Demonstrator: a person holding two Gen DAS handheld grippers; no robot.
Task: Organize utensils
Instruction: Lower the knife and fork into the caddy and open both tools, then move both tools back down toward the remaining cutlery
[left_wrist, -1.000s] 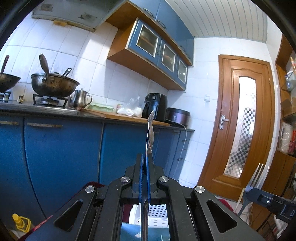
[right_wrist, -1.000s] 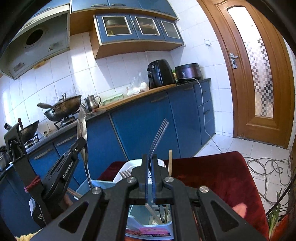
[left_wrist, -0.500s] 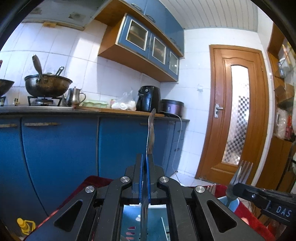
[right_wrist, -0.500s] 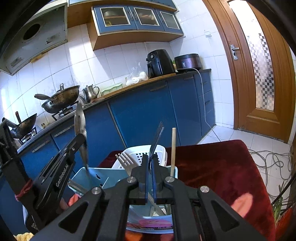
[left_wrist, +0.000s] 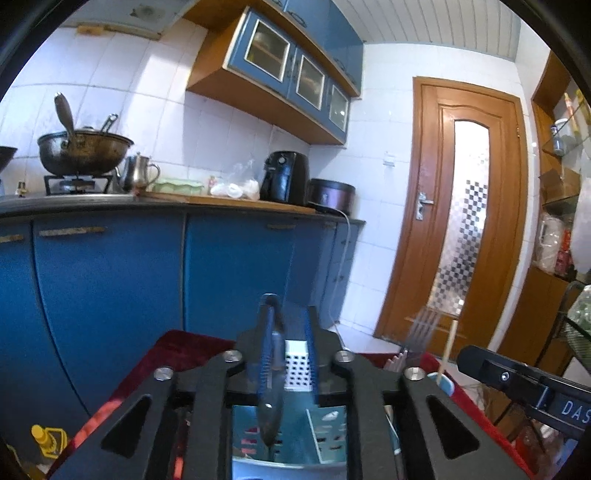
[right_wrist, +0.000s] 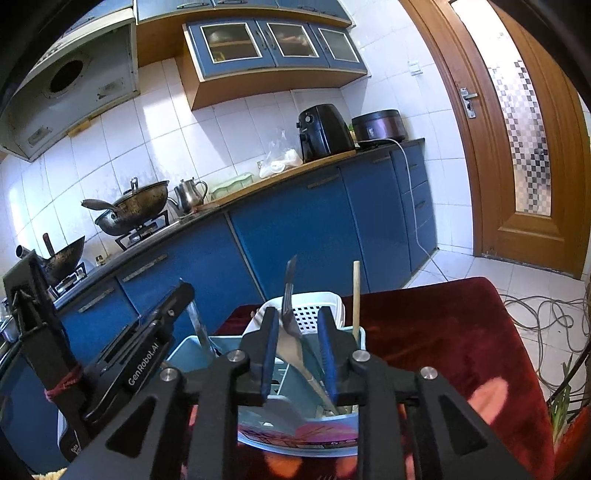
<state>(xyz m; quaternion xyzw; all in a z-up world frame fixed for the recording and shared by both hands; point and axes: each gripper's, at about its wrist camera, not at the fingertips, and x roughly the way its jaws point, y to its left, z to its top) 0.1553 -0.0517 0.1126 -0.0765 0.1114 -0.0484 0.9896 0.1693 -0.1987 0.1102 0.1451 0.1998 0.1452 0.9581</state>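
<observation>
My left gripper (left_wrist: 288, 332) is open above the light blue utensil holder (left_wrist: 288, 435). A metal spoon (left_wrist: 271, 398), blurred, hangs between its fingers with the bowl down in the holder. My right gripper (right_wrist: 297, 332) is open over the same holder (right_wrist: 195, 350). A metal fork (right_wrist: 291, 321) stands loose between its fingers, tines up, its handle down in the holder. A wooden chopstick (right_wrist: 355, 299) stands upright in the holder's right corner. The left gripper shows at the left of the right wrist view.
A white perforated basket (right_wrist: 314, 304) stands behind the holder on a dark red cloth (right_wrist: 443, 332). Blue kitchen cabinets (right_wrist: 303, 229) with woks, a kettle and appliances run behind. A wooden door (left_wrist: 458, 221) is at the right. Cables (right_wrist: 546, 317) lie on the floor.
Both grippers have opened. The spoon has dropped from the left fingers into the holder, and the fork has slid down out of the right fingers' grip. Both grippers moved lower, closer to the holder.
</observation>
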